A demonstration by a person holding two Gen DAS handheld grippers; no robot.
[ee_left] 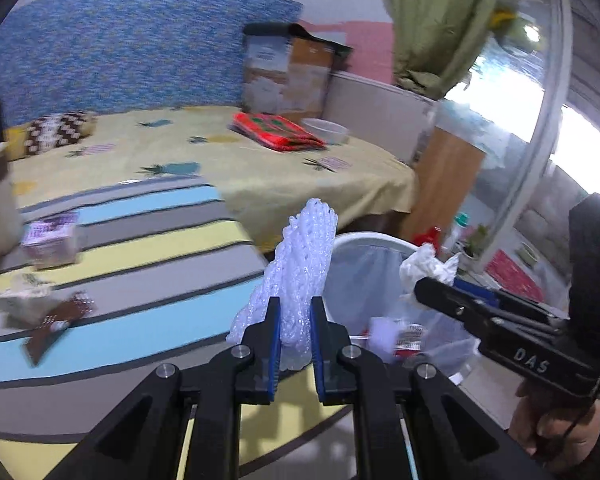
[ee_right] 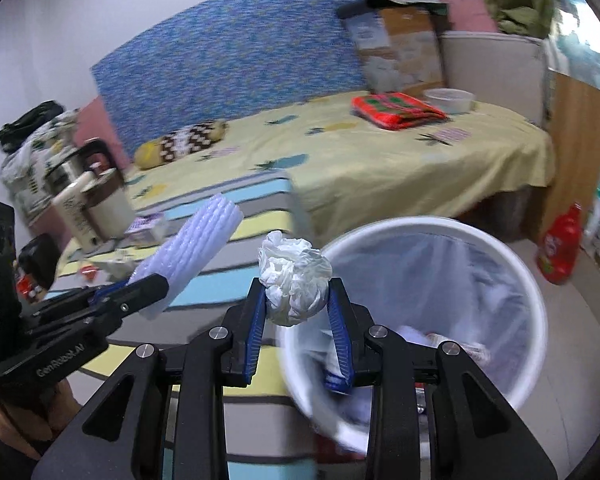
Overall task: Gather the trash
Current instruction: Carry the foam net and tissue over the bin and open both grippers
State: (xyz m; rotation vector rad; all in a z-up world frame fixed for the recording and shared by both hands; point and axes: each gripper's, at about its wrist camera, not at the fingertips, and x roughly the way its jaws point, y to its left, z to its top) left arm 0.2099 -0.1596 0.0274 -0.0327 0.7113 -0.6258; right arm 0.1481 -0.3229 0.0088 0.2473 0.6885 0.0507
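Both tools are clamped on trash, left tool (ee_left: 294, 312) on foam netting (ee_left: 300, 268), right tool (ee_right: 298, 300) on a crumpled wad (ee_right: 294, 280), near the part-filled bin (ee_right: 500, 240), floor scraps (ee_left: 56, 312) still left.

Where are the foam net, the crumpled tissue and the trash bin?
foam net (ee_left: 300, 272), left wrist view, middle of the mesh.
crumpled tissue (ee_right: 294, 282), right wrist view, centre of the wad.
trash bin (ee_right: 538, 304), right wrist view, right rim.
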